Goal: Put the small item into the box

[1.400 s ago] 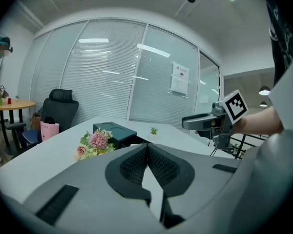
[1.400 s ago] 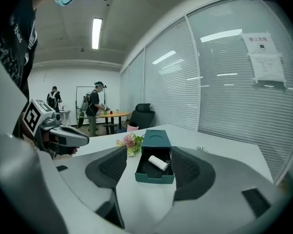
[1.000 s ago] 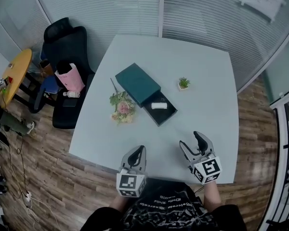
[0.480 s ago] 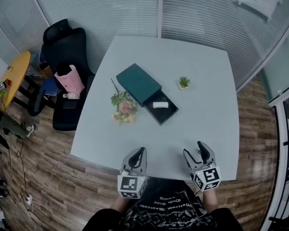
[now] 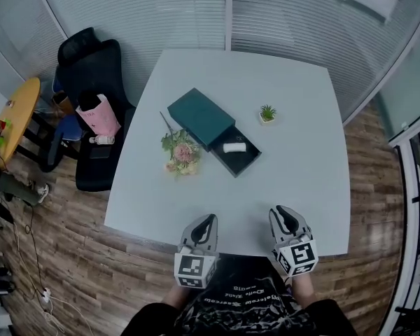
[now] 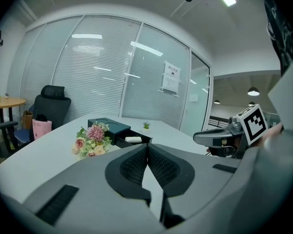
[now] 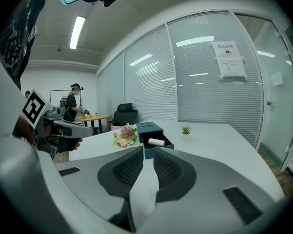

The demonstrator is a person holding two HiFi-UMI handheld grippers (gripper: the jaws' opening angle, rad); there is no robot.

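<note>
Already, small item (image 5: 233, 147) lies in box (image 5: 199, 116) (open); flowers (image 5: 180, 152) — just beside.

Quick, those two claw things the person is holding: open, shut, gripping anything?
Left gripper: shut, holding nothing.
Right gripper: open by a narrow gap; its jaws have just been closing, with nothing between them.

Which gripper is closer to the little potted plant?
Right. The right gripper, jaws just closing with nothing between them, is almost straight in front of the potted plant; the left gripper is beside it, farther off to the left.
</note>
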